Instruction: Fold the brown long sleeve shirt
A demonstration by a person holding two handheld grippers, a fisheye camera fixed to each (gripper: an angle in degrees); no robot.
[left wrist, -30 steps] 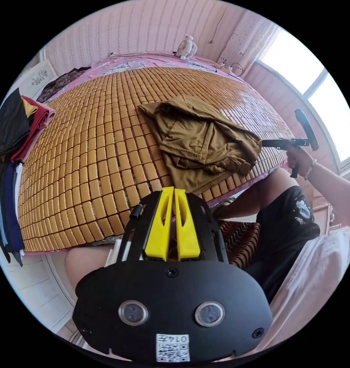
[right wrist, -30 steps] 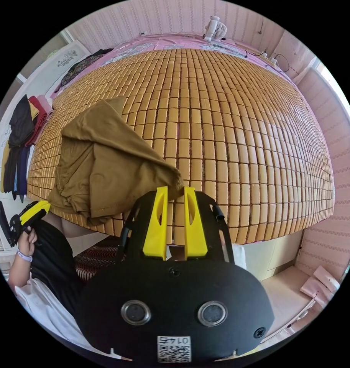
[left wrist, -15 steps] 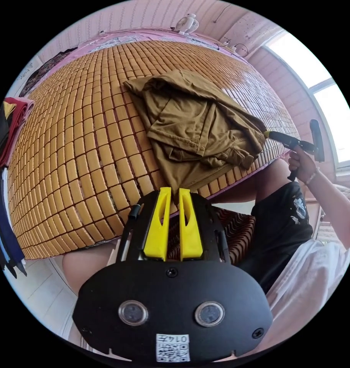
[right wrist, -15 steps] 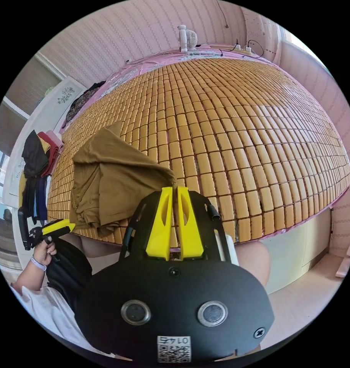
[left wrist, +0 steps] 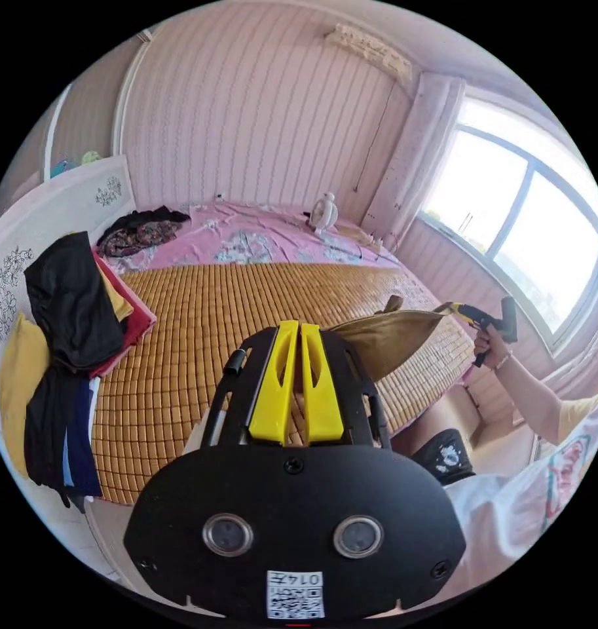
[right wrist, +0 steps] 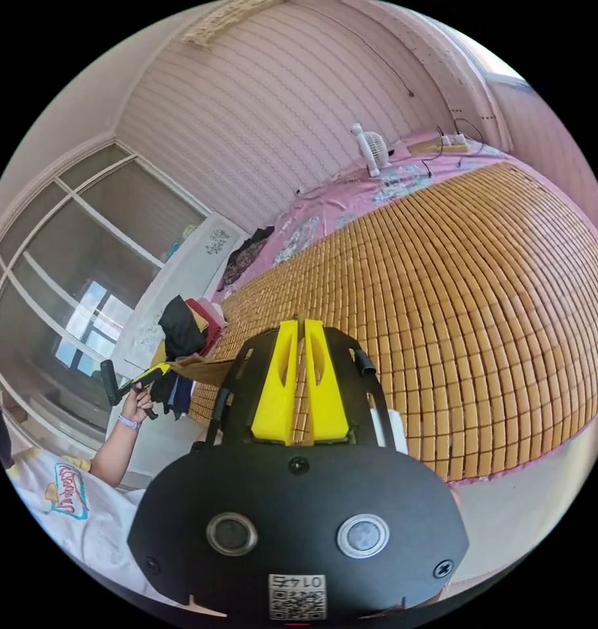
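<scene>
Left tongs (left wrist: 294, 325): yellow jaws pressed together, pinching an edge of the brown long sleeve shirt (left wrist: 385, 334); seen again from the right gripper view (right wrist: 160, 371), held in a hand (right wrist: 136, 405), with cloth running out of the tips.

Right tongs (right wrist: 301, 323): yellow jaws pressed together, a thin fold of the same cloth caught between the tips; seen from the left gripper view (left wrist: 450, 308), gripped by the other hand (left wrist: 488, 342), clamped on the far end of the cloth.

Brown long sleeve shirt: plain ochre-brown fabric, matte, no print visible. Lifted above the near edge of the bed and stretched between the two tongs as one taut band. In the left gripper view it shows as a long wedge, broad by the left tongs and narrowing to the right tongs, with a small flap standing up along its upper edge. In the right gripper view it shows as a narrow brown strip (right wrist: 200, 368). Whether any part touches the bed cannot be told. Sleeves cannot be told apart.

Bed: covered by a mat (left wrist: 200, 308) of small amber tiles; pink sheet (left wrist: 259, 232) showing beyond the mat's far edge.

Pile of clothes (left wrist: 73, 314): black, red, yellow and dark blue items, heaped at the mat's left edge and hanging over the side.

Small white fan (left wrist: 323, 211): upright at the far edge of the bed.

Dark patterned garment (left wrist: 138, 229): at the far left corner of the bed.
</scene>
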